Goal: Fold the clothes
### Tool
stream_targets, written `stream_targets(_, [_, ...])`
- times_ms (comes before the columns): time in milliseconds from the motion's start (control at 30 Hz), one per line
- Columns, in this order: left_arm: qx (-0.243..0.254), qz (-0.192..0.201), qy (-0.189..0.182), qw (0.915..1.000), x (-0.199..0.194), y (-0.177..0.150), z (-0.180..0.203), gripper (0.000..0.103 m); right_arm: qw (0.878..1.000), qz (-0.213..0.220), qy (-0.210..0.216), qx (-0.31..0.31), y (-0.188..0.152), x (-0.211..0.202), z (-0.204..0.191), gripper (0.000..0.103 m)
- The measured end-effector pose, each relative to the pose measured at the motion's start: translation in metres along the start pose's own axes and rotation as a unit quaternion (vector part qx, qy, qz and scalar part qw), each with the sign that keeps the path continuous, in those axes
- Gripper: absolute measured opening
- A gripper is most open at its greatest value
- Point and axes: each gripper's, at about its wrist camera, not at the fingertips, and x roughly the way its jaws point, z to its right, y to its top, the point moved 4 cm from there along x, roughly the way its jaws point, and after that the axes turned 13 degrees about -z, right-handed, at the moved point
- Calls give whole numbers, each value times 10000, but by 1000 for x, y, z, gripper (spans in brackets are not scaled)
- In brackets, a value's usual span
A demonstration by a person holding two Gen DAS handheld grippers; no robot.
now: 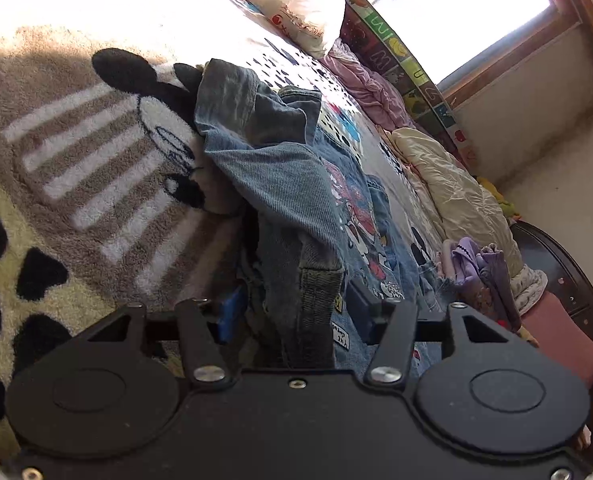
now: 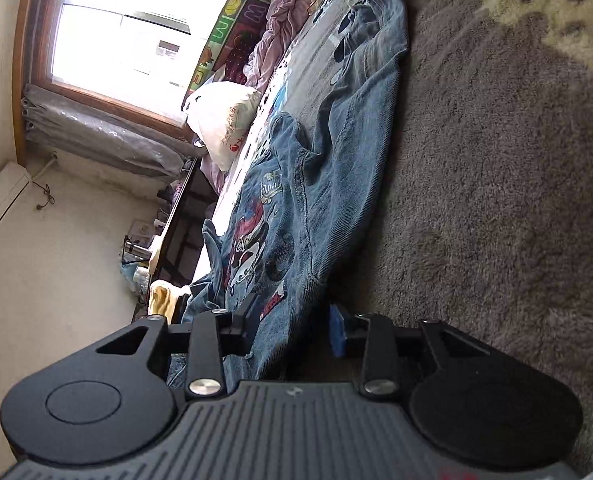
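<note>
a: the denim jacket [image 1: 280, 184] is faded blue, printed with red, white and black cartoon figures.
b: and the blanket [image 1: 76, 152]?
a: taupe plush with white stripes, cream patches, black spots. the pillow [image 1: 304, 8] is white with red print.

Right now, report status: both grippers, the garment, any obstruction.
Left gripper open, denim edge between its jaws. Right gripper open, denim edge between jaws. Blue printed denim jacket rumpled on plush blanket, unfolded. Nothing in the way.
</note>
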Motion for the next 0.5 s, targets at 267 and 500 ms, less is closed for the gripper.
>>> stream_targets(267, [323, -99, 525, 9980, 30, -8, 8, 12, 9998, 114, 121, -57, 29, 20, 7, 13])
stream_targets(500, [383, 320, 384, 9980, -40, 0, 26, 7, 9961, 205, 808, -278, 10, 0, -31, 9])
